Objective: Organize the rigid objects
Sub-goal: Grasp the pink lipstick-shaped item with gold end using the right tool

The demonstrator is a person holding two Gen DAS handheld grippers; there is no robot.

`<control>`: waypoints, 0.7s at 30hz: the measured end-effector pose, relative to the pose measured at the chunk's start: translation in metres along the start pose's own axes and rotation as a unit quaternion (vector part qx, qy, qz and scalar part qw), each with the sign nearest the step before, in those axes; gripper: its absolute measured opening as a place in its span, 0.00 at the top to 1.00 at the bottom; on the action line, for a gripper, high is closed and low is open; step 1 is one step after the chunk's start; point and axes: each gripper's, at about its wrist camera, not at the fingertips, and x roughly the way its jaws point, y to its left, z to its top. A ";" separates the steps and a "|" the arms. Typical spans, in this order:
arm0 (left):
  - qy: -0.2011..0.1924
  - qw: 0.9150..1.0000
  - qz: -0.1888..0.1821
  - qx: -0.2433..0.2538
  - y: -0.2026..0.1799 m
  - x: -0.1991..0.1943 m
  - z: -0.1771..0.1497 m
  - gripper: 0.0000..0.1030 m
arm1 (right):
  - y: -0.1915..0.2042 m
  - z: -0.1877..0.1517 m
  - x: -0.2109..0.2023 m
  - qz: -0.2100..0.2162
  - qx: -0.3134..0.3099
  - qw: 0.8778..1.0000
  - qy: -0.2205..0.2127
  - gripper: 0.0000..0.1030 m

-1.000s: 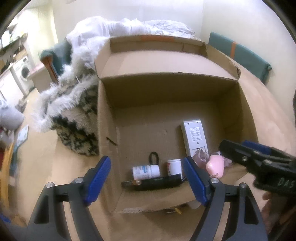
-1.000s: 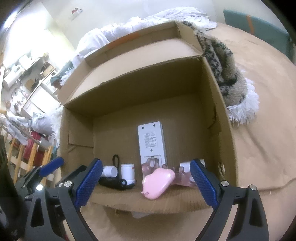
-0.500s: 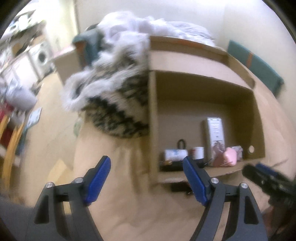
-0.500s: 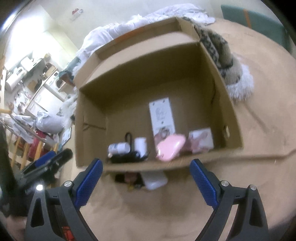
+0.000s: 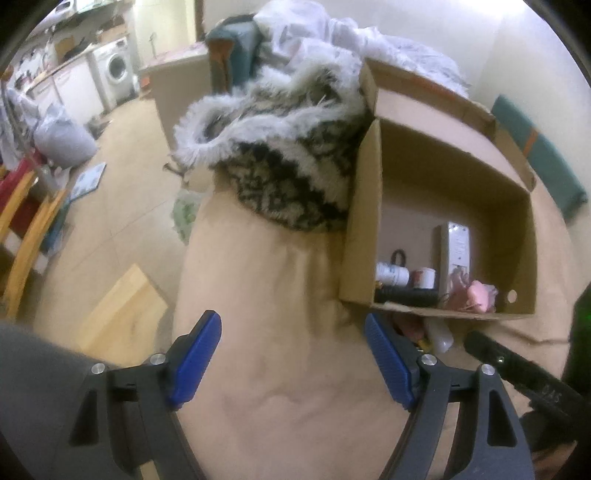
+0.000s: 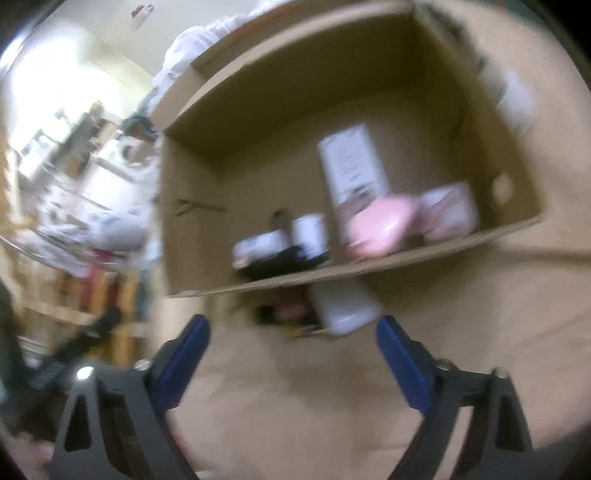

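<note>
An open cardboard box (image 5: 364,221) (image 6: 192,236) stands on a tan cloth-covered surface. Inside lie a white flat device (image 5: 458,245) (image 6: 351,166), a pink case (image 5: 478,295) (image 6: 380,223), small white bottles (image 5: 393,275) (image 6: 308,230) and a black object (image 5: 406,296) (image 6: 284,260). In front of the box, outside it, lie a white piece (image 6: 345,308) (image 5: 439,332) and small dark items (image 6: 284,315). My left gripper (image 5: 293,362) hovers open over bare cloth, left of the box. My right gripper (image 6: 291,362) is just in front of those items, its jaws closing with nothing between them.
A furry black-and-white garment (image 5: 284,158) leans against the box's left side, with white bedding (image 5: 332,33) behind. The surface's left edge drops to a floor with a wooden board (image 5: 122,317), chairs (image 5: 26,229) and a washing machine (image 5: 116,70). A teal cushion (image 5: 543,158) lies far right.
The left gripper swung left, from over the box to bare cloth beside it. The right gripper drew back and down from the box, bringing the items in front into view; its jaws narrowed.
</note>
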 end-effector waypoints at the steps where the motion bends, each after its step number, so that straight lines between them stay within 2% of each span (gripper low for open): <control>1: 0.006 1.000 -0.007 -0.010 0.002 0.002 0.001 0.24 | 0.001 0.000 0.005 0.009 0.007 1.000 0.009 0.34; 3: 0.011 1.000 -0.014 -0.024 0.004 0.003 0.005 0.24 | 0.006 -0.003 0.018 -0.002 0.006 1.000 0.018 0.42; 5: 0.009 0.999 -0.018 -0.033 0.005 0.002 0.007 0.24 | 0.013 -0.006 0.029 -0.025 -0.013 0.999 0.016 0.42; 9: 0.011 0.998 -0.035 -0.046 0.010 -0.002 0.009 0.24 | 0.034 -0.015 0.049 -0.098 -0.089 0.991 -0.014 0.54; 11: 0.015 0.998 -0.041 -0.049 0.012 -0.002 0.008 0.24 | 0.043 -0.017 0.058 -0.121 -0.122 0.985 -0.026 0.54; 14: 0.020 0.997 -0.046 -0.057 0.015 -0.002 0.009 0.24 | 0.046 -0.014 0.069 -0.133 -0.140 0.981 -0.032 0.54; 18: 0.022 0.996 -0.048 -0.067 0.018 0.000 0.011 0.24 | 0.041 -0.014 0.080 -0.130 -0.139 0.981 -0.041 0.55; 21: 0.023 0.996 -0.048 -0.066 0.017 0.000 0.011 0.24 | 0.039 -0.016 0.091 -0.133 -0.143 0.980 -0.041 0.64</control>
